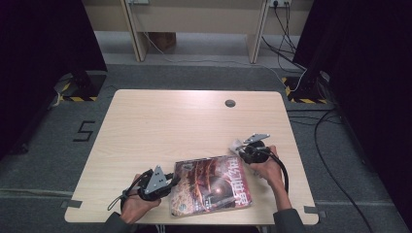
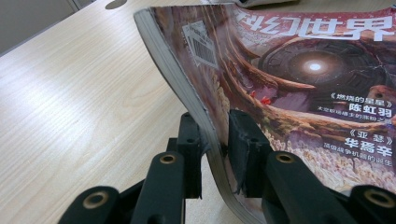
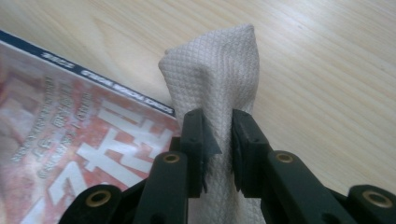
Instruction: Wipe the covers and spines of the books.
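1. Left gripper (image 1: 171, 180), at the near table edge about 7 o'clock in the high view: jaws are clamped on the left edge of the glossy red-brown paperback magazine with white Chinese title characters (image 1: 210, 184). In the left gripper view the magazine's edge (image 2: 187, 88) is seen pinched and lifted slightly, bowing between the pads. The grip should be kept firm so the magazine is anchored.
2. The magazine is lying cover up at about 6 o'clock on the light wood-grain tabletop (image 1: 160, 126), near the front edge, between the two hands.
3. Right gripper (image 1: 240, 148), at about 4 o'clock, just off the magazine's far right corner: jaws are closed on a folded white waffle-textured cloth (image 3: 219, 88), which stands up between the pads.
4. Step judged in hand: the cover is about to be wiped with the cloth. The cloth should be lowered flat onto the cover, not edge-on.
5. Strokes are best drawn away from the clamped edge, so pages are not buckled.
6. Light pressure is advised; the pads should be kept off the glossy cover.
7. Farther off, a small dark round cable hole (image 1: 230, 103) is seen at 12 o'clock.
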The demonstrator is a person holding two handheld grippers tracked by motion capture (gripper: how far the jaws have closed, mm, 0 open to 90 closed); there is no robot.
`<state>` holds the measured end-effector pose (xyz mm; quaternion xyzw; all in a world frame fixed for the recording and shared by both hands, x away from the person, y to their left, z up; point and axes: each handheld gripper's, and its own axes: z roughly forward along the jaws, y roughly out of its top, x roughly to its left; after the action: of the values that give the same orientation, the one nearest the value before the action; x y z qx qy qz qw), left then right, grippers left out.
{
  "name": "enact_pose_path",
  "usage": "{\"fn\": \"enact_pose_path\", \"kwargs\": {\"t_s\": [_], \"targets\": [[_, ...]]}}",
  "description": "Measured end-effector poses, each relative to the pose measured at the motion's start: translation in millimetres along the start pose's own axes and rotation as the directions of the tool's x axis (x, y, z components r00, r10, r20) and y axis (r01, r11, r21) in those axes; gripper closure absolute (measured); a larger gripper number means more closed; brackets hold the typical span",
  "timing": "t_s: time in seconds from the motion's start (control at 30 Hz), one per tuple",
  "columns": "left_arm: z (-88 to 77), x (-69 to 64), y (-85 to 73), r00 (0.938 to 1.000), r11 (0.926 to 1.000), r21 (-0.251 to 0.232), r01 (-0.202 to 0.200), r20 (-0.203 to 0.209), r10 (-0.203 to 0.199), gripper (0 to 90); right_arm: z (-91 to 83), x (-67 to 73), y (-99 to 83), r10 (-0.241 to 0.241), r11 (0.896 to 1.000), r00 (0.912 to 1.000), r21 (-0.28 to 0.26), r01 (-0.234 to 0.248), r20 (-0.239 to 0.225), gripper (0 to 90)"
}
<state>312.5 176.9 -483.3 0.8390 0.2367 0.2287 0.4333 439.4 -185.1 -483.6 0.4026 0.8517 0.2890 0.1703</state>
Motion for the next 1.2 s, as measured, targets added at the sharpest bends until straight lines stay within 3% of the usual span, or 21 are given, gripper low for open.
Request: {"fn": "enact_pose_path", "kwargs": {"t_s": [0.43,0.57,0.7,0.87,1.03,1.2], "targets": [[-0.2,0.5,0.2,1.0000,1.0000,-0.002,-0.002,0.000,0.002,74.9,-3.9,4.7,4.0,-0.041,0.999,0.9987,-0.019,0.041,-0.030,77.7],[0.1,0.1,0.2,1.0000,1.0000,-0.001,-0.003,0.000,0.003,74.9,-6.2,14.7,9.8,-0.071,0.997,0.9951,-0.036,0.069,-0.069,77.7],[-0.1,0.0,0.1,1.0000,1.0000,-0.001,-0.002,0.000,0.002,74.9,-7.0,22.0,14.9,-0.097,0.995,0.9921,-0.041,0.094,-0.079,77.6],[0.0,-0.2,0.2,1.0000,1.0000,-0.001,-0.004,0.000,0.004,74.8,-3.0,11.8,10.1,-0.079,0.997,0.9966,-0.003,0.079,-0.025,77.6],[0.1,0.1,0.3,1.0000,1.0000,0.000,-0.004,-0.001,0.004,74.8,-1.8,3.5,4.0,-0.037,0.999,0.9987,-0.002,0.037,-0.035,77.6],[0.3,0.1,0.2,1.0000,1.0000,0.001,-0.003,0.000,0.003,74.7,-1.5,6.7,4.9,-0.052,0.999,0.9980,0.003,0.052,-0.036,77.4]]}}
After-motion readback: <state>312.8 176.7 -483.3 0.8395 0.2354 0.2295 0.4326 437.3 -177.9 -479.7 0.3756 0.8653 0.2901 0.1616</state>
